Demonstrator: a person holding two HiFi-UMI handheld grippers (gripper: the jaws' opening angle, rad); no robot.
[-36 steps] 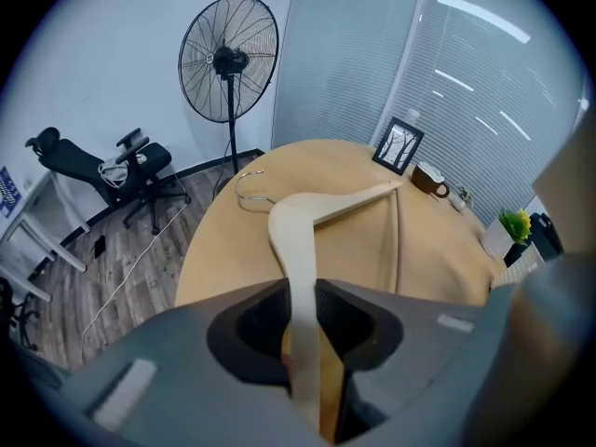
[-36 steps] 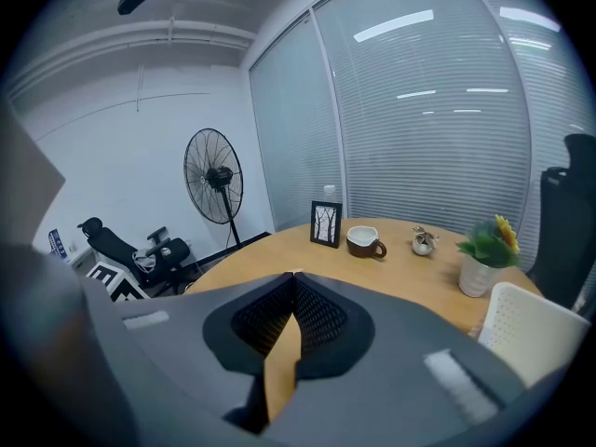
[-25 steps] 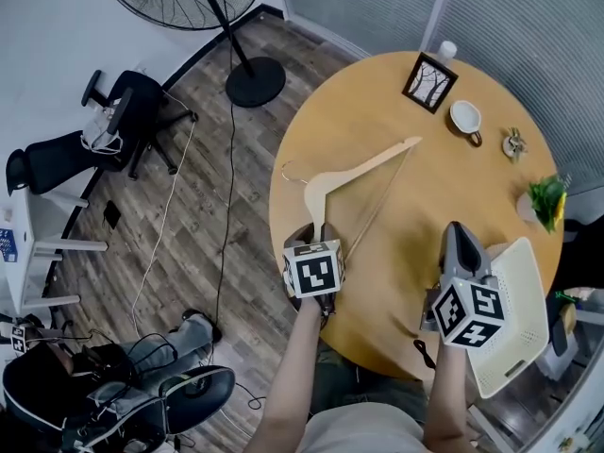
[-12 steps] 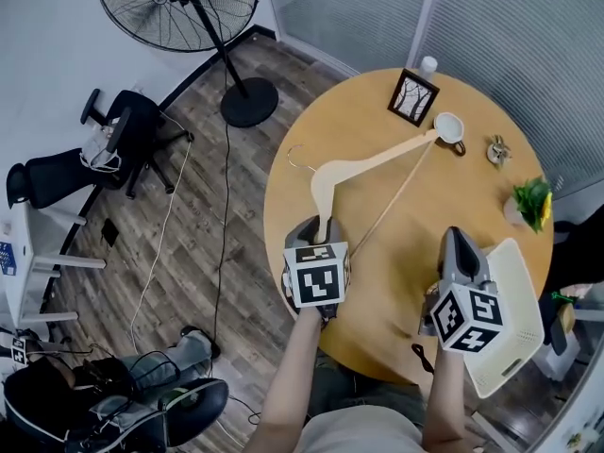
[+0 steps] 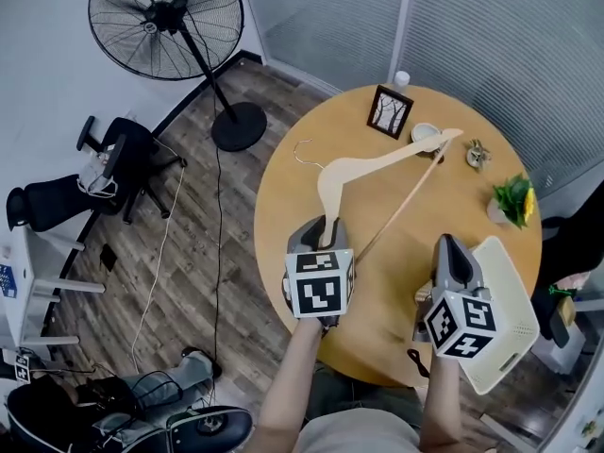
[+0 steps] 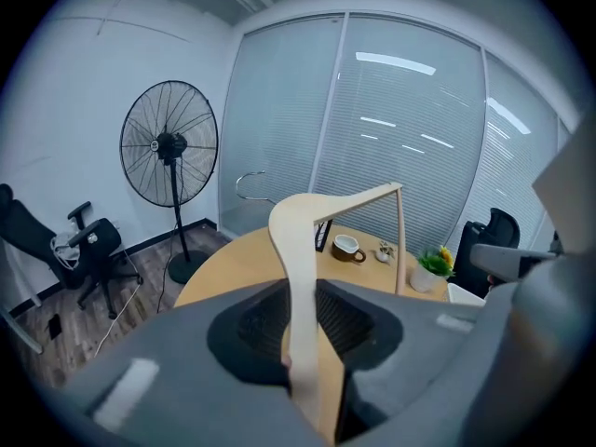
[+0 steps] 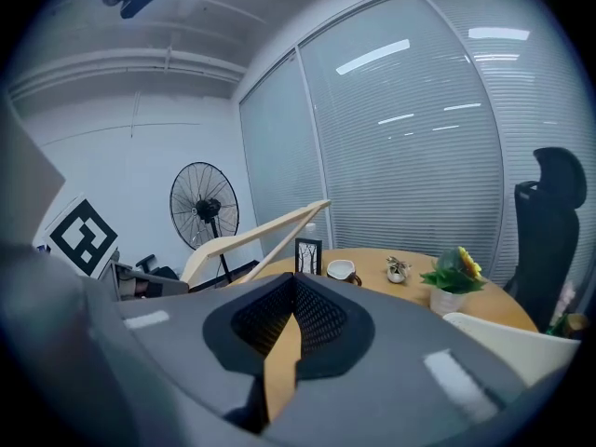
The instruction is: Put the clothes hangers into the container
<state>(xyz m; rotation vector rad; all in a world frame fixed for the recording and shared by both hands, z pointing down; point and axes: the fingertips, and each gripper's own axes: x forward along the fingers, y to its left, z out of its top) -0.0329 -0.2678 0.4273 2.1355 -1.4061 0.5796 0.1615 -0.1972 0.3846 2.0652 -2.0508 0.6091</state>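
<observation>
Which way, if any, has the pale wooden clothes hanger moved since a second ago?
Yes, outward: the hanger tip, earlier short of the white cup, now reaches past it.

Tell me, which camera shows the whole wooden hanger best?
The head view: the wooden hanger shows nearly whole there, hook, arm and bar. The left gripper view shows it close up, clamped in the left gripper, foreshortened. The right gripper view catches only one arm and the bar.

Counting one hanger (image 5: 376,162), one container (image 5: 510,291), one cup (image 5: 425,132), one picture frame (image 5: 390,111), one potted plant (image 5: 511,199), one standing fan (image 5: 165,22).
</observation>
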